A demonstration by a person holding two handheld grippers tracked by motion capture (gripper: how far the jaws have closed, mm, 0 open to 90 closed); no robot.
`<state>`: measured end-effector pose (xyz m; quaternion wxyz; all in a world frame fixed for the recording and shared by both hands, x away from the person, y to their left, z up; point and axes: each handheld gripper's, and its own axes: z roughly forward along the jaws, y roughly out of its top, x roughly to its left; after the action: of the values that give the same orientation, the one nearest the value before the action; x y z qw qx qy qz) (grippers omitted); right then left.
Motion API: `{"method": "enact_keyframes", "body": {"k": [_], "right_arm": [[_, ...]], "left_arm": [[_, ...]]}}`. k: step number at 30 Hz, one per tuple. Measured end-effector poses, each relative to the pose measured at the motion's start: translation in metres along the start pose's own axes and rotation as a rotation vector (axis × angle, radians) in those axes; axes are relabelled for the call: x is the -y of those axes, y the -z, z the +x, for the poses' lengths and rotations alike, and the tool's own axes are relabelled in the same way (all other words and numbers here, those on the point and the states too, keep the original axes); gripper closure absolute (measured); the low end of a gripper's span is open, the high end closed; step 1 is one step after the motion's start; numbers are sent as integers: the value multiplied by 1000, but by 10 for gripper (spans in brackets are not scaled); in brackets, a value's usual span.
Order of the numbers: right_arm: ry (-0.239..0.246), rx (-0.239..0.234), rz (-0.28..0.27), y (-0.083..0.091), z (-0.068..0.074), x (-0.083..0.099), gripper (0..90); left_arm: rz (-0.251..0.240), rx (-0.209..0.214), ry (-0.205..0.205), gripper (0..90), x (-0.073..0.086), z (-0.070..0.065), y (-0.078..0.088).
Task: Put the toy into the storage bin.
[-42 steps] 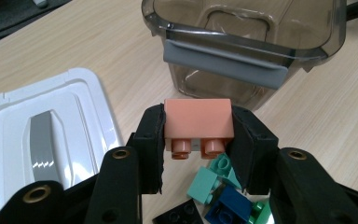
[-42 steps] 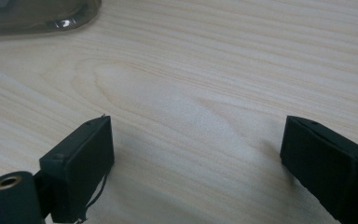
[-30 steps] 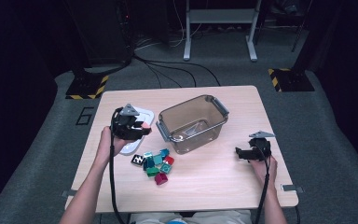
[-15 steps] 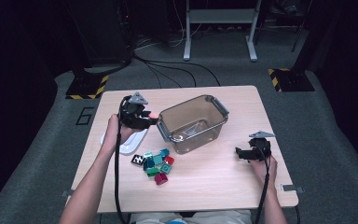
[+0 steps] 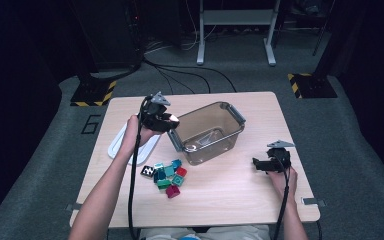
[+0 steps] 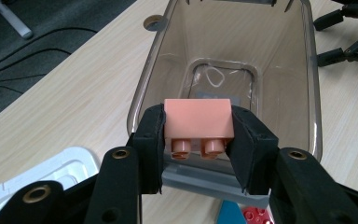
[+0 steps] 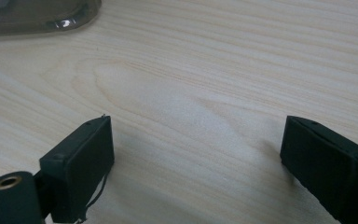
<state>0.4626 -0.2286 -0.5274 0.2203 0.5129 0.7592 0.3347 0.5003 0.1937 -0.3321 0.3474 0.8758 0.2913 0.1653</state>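
A clear, smoke-tinted plastic bin [image 5: 211, 131] with rounded corners and grey handles is set at the middle of the pale wood-grain tabletop [image 5: 230, 195]; nothing is seen in it. Just above its near-left rim, a smooth salmon-pink studded brick [image 6: 198, 120] is clamped between the black pads of the left tongs [image 6: 198, 140]. The right tongs [image 7: 196, 163] are held wide apart over bare wood to the right, gripping nothing. Small coloured blocks [image 5: 167, 176] are heaped near the bin, a white lid [image 5: 122, 145] at the left.
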Motion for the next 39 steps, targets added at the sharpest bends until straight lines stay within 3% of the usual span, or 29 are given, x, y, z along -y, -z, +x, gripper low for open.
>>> {"method": "enact_keyframes", "body": {"k": [21,39], "right_arm": [[-1,0,0,0,0,0,90],[-2,-1,-2,0,0,0,90]], "left_arm": [[65,47,-23,586,-27,-7,-42],[153,77,1,585,-29,-1,-81]]}}
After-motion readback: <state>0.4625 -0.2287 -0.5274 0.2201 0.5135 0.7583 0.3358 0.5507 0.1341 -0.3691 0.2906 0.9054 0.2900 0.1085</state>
